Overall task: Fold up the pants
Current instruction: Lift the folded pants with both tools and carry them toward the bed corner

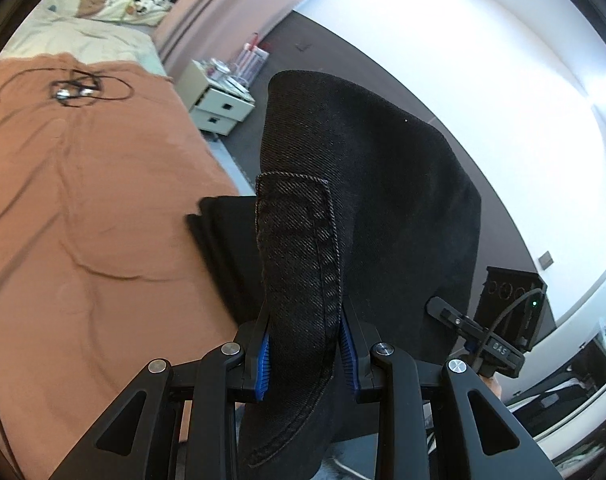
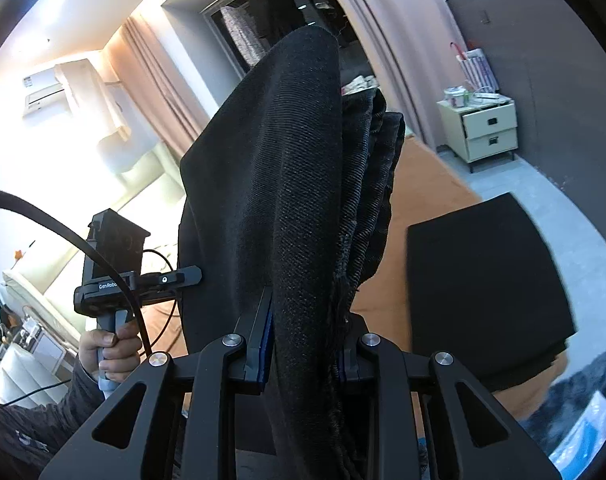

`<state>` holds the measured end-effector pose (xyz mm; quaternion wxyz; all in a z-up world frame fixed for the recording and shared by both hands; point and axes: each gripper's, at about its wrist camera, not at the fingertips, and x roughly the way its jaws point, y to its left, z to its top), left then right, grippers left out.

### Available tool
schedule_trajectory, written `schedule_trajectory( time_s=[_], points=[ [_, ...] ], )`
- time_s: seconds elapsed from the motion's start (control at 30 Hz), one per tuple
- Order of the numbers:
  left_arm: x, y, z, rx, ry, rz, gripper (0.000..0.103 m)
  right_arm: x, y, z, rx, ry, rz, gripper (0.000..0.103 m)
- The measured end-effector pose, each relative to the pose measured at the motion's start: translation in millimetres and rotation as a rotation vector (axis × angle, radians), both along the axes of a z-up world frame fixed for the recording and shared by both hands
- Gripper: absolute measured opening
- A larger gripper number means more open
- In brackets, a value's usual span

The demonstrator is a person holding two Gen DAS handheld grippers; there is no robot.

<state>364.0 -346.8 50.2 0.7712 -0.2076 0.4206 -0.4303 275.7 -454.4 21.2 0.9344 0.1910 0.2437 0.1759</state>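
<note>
The black denim pants (image 1: 363, 168) hang lifted above the bed, held between both grippers. My left gripper (image 1: 303, 356) is shut on a stitched, bunched edge of the pants, its blue pads (image 1: 263, 364) pressing from both sides. My right gripper (image 2: 303, 344) is shut on a thick fold with a frayed edge (image 2: 341, 280). In the left wrist view the right gripper (image 1: 439, 306) shows at the cloth's right edge. In the right wrist view the left gripper (image 2: 189, 274), held by a hand (image 2: 111, 352), shows at the cloth's left edge. The cloth hides much of what lies ahead.
An orange-brown blanket (image 1: 83, 220) covers the bed. A folded black garment (image 2: 483, 280) lies near its corner. A black cable with earphones (image 1: 75, 90) rests farther up the bed, near pillows (image 1: 99, 4). A white nightstand (image 2: 491, 132) stands beside the bed on grey floor.
</note>
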Motion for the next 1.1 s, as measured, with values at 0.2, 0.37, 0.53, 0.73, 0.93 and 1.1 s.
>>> schedule_trajectory(
  time_s=[0.2, 0.37, 0.53, 0.73, 0.93, 1.1],
  points=[
    [21, -45, -4, -0.027, 0.016, -0.041, 0.030, -3, -11, 15, -0.040, 0.014, -0.035, 0.021],
    [45, -79, -13, -0.047, 0.039, -0.093, 0.030, -4, -19, 24, -0.052, 0.043, -0.070, 0.021],
    [65, -107, -26, -0.077, 0.062, -0.140, 0.030, -10, -17, 31, -0.065, 0.070, -0.103, 0.021],
    [81, -131, -41, -0.090, 0.096, -0.161, 0.030, -11, -7, 37, -0.077, 0.097, -0.122, 0.021],
    [99, -146, -56, -0.112, 0.126, -0.179, 0.030, -6, 1, 38, -0.087, 0.135, -0.133, 0.021],
    [116, -154, -79, -0.112, 0.158, -0.170, 0.030, 1, 9, 31, -0.080, 0.175, -0.140, 0.021]
  ],
)
